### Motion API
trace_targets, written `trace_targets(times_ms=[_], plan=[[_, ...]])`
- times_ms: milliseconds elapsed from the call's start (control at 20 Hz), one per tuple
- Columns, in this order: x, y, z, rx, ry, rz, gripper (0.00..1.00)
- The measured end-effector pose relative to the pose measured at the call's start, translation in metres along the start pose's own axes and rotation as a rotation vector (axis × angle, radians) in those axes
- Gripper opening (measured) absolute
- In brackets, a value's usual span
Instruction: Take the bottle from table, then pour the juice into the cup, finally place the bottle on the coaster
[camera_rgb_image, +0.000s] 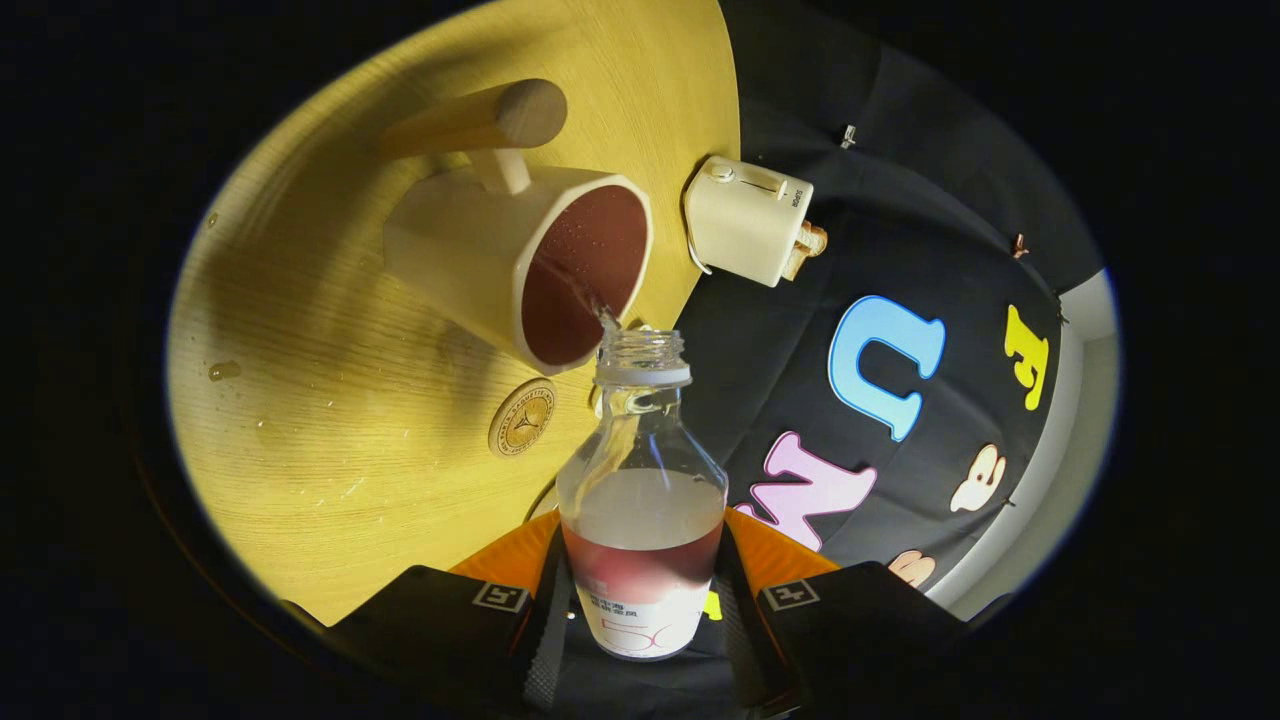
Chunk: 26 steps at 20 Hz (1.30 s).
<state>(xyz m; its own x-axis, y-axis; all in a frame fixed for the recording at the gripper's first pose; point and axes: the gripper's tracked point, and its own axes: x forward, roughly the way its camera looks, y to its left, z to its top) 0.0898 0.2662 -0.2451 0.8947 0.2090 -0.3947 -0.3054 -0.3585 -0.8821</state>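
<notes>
My gripper (640, 600) is shut on a clear uncapped bottle (640, 520), one finger pressing each side of its lower body. The bottle is tipped over and holds some reddish juice near its base. A thin stream runs from its mouth (640, 345) into the cream cup (520, 265) just beyond, which has a wooden handle (480, 120) and is nearly full of dark red juice. A round wooden coaster (522, 418) lies on the wooden table (330, 420) beside the cup, just ahead of the bottle's neck.
A cream toaster (750, 220) with a slice of bread sticking out stands at the table's edge past the cup. A few drops of liquid (224, 370) lie on the tabletop on the far side of the cup.
</notes>
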Motion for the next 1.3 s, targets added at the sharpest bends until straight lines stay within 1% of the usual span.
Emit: trace_targets(times_ms=[500,1300], plan=[[0.0,-0.009,0.002,-0.089,-0.017,-0.028,0.69],[-0.007,-0.025,0.013,-0.275,-0.067,-0.073,0.69]])
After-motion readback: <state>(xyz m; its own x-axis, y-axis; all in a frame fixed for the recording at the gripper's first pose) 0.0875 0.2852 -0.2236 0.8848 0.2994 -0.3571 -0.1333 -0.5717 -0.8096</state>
